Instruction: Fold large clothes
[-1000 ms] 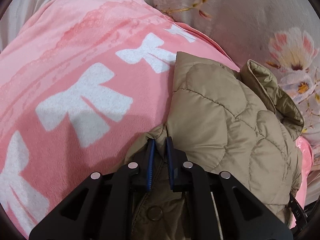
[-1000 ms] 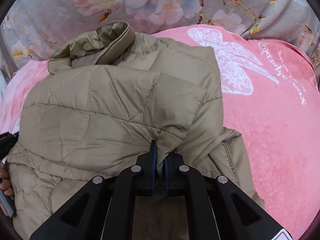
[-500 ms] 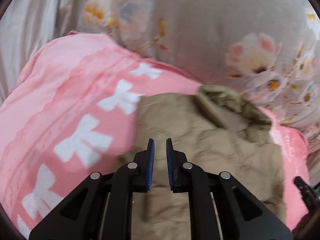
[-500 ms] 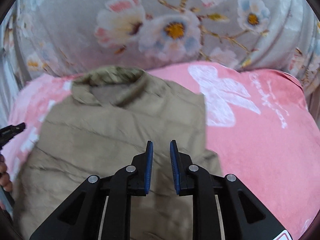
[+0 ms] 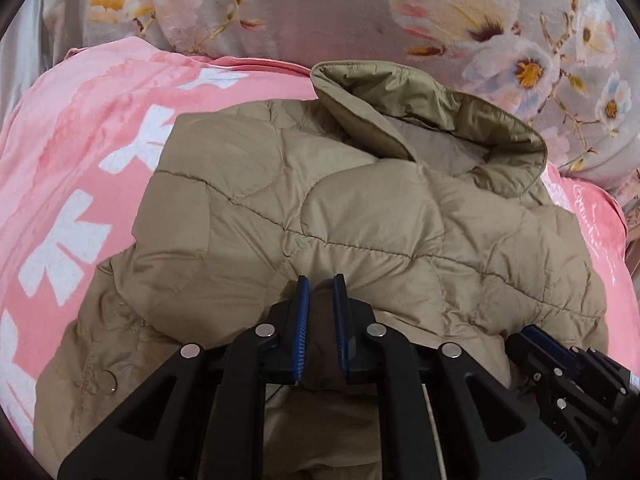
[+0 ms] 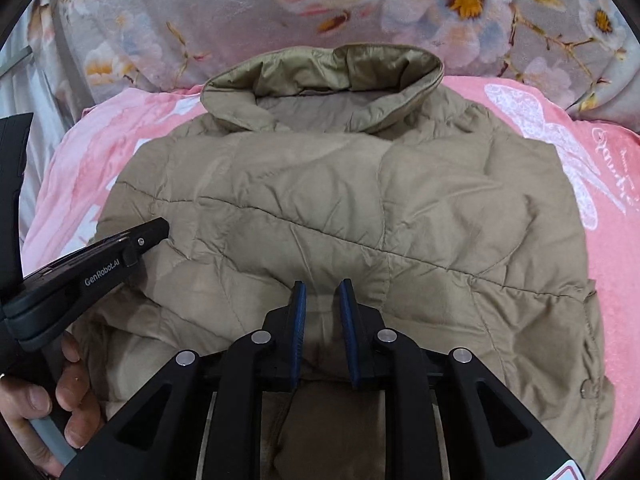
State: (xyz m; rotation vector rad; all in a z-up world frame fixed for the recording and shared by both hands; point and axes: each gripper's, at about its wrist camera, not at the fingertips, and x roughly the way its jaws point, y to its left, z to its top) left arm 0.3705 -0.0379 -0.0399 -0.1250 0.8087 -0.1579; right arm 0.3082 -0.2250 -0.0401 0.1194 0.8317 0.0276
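- The tan quilted jacket (image 6: 352,216) lies folded on the pink blanket (image 5: 80,184), filling the middle of both views, its collar (image 6: 324,76) at the upper centre.
- The left gripper (image 5: 320,312) hovers at the jacket's near edge, jaws released, a narrow gap between them.
- The right gripper (image 6: 322,316) sits likewise, jaws parted, gripping nothing.
- Floral bedding (image 6: 200,12) fills the top of the frame.
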